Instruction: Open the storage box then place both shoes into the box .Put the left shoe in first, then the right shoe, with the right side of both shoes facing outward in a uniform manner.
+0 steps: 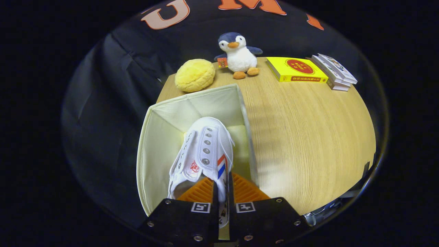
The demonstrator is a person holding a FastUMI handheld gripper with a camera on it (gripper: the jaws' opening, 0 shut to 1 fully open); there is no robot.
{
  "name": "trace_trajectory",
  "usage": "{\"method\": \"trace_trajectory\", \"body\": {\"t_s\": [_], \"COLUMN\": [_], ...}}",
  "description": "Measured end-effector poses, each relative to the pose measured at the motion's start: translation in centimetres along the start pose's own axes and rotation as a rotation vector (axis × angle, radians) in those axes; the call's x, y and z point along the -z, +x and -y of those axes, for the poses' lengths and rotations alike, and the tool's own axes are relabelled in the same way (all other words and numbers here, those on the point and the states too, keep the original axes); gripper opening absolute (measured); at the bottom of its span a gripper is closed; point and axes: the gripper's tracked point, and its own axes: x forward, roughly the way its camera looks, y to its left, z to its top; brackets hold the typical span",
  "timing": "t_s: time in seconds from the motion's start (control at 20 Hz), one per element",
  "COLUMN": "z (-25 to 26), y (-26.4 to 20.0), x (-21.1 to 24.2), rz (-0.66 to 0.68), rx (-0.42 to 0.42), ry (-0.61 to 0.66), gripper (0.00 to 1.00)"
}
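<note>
A white canvas shoe (205, 151) with metal eyelets and a red and blue stripe on its side hangs toe-forward over the open cream fabric storage box (154, 144). My gripper (223, 192) is shut on the shoe's side wall near the heel collar, one finger inside the shoe and one outside. The striped side faces the box's right wall. The box stands on the wooden table (308, 137) at its left edge, and most of its floor is hidden by the shoe.
Beyond the box lie a yellow round plush (194, 75), a penguin plush (237, 55), a yellow book (295, 69) and a small stack of books (335, 72) along the table's far edge.
</note>
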Motion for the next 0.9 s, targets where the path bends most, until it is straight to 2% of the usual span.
{"method": "trace_trajectory", "body": {"t_s": [0.05, 0.2, 0.4, 0.5, 0.55, 0.75, 0.9], "z": [-0.3, -0.5, 0.6, 1.8, 2.4, 6.0, 9.0], "y": [-0.5, -1.7, -3.9, -5.5, -6.4, -10.0, -12.6], "x": [-0.2, -1.2, -3.5, -5.2, -6.0, -10.0, -12.7], "rz": [0.018, 0.067, 0.146, 0.215, 0.254, 0.430, 0.557], "rx": [-0.010, -0.069, -0.133, -0.149, -0.160, -0.171, -0.174], "ry": [-0.009, -0.026, -0.048, -0.069, -0.079, -0.099, -0.096], "gripper": [0.18, 0.22, 0.33, 0.44, 0.52, 0.70, 0.77]}}
